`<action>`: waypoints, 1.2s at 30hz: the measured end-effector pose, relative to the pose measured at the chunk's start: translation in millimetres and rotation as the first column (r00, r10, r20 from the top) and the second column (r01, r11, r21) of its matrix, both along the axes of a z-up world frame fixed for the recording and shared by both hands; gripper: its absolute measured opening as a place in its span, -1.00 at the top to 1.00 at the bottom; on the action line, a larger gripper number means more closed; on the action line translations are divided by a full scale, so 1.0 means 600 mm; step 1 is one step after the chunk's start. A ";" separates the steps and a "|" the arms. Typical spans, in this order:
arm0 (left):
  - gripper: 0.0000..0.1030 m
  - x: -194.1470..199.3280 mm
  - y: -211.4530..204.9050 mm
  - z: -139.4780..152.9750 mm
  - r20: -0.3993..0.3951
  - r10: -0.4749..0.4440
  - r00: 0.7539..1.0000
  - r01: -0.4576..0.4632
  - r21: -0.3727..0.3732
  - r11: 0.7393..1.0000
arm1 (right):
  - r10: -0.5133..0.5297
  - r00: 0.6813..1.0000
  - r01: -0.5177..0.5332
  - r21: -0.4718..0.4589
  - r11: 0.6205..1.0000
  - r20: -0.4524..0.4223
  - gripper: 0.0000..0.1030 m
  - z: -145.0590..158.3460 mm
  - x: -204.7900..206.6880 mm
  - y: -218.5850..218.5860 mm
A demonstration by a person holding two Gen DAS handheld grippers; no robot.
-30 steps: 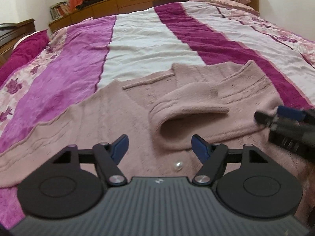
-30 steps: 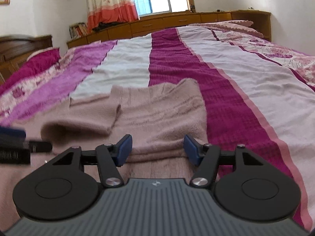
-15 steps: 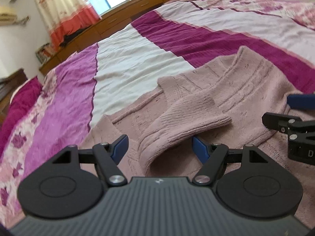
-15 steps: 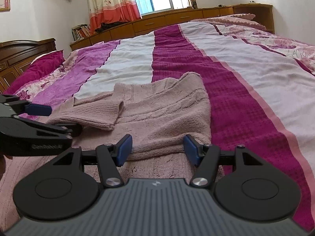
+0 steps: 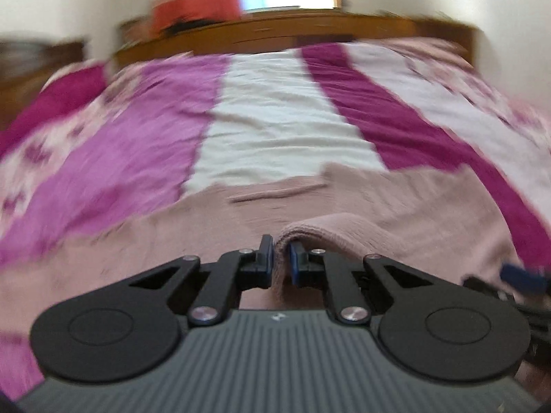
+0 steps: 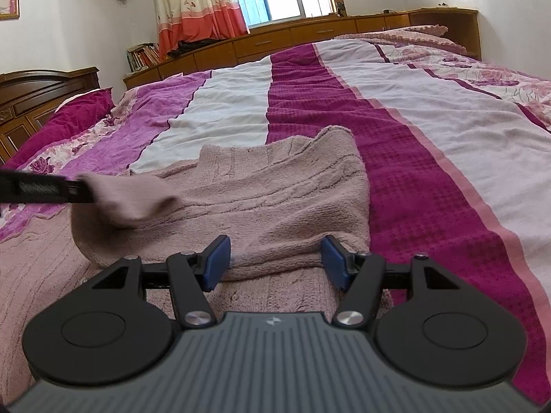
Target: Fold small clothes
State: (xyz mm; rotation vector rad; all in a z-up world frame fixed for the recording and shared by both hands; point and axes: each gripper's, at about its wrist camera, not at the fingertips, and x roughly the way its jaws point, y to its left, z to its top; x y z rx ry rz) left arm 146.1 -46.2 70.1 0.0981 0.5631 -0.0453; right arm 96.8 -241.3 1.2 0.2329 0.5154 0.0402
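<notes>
A dusty pink knitted cardigan (image 6: 282, 192) lies spread on the striped bed; it also fills the lower middle of the blurred left wrist view (image 5: 396, 203). My left gripper (image 5: 278, 258) is shut on the cuff of the sleeve (image 5: 330, 234) that lies folded over the body. In the right wrist view the left gripper (image 6: 44, 191) comes in from the left edge and holds that sleeve cuff (image 6: 131, 199) lifted above the cardigan. My right gripper (image 6: 275, 258) is open and empty, low over the folded edge of the cardigan near its right side.
The bed has a magenta, white and pink striped cover (image 6: 430, 130). A wooden headboard (image 6: 41, 86) stands at the left. A wooden cabinet ledge (image 6: 310, 34) with books and a curtained window runs along the far wall.
My left gripper has closed on the sleeve cuff and lifted it, moving fast enough to blur its view. My right gripper has stayed open, nearly still, over the cardigan's edge.
</notes>
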 end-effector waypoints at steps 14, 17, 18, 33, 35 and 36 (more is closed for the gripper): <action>0.73 -0.036 0.149 -0.050 -0.176 0.241 0.954 -0.272 -0.181 0.945 | 0.000 1.000 0.000 -0.004 1.000 0.002 -0.30 0.000 -0.002 0.000; 0.51 -0.041 0.161 -0.047 -0.167 0.239 0.956 -0.271 -0.205 0.940 | 0.000 1.000 0.000 -0.003 1.000 0.003 -0.30 0.000 -0.003 0.000; 0.35 -0.040 0.165 -0.045 -0.162 0.244 0.956 -0.275 -0.216 0.937 | -0.001 1.000 0.001 0.000 1.000 0.002 -0.30 0.001 -0.003 -0.001; 0.07 -0.001 0.186 -0.064 -0.152 0.295 0.943 -0.315 -0.128 0.941 | -0.022 0.999 0.033 0.233 0.972 -0.050 -0.30 0.014 -0.021 -0.026; 0.04 0.000 0.188 -0.068 -0.158 0.302 0.940 -0.322 -0.121 0.939 | -0.095 0.993 0.107 0.211 0.972 -0.064 -0.30 0.013 -0.009 -0.036; 0.04 0.000 0.188 -0.069 -0.158 0.304 0.940 -0.324 -0.121 0.938 | -0.124 0.991 0.133 0.206 0.970 -0.059 -0.29 0.016 -0.011 -0.039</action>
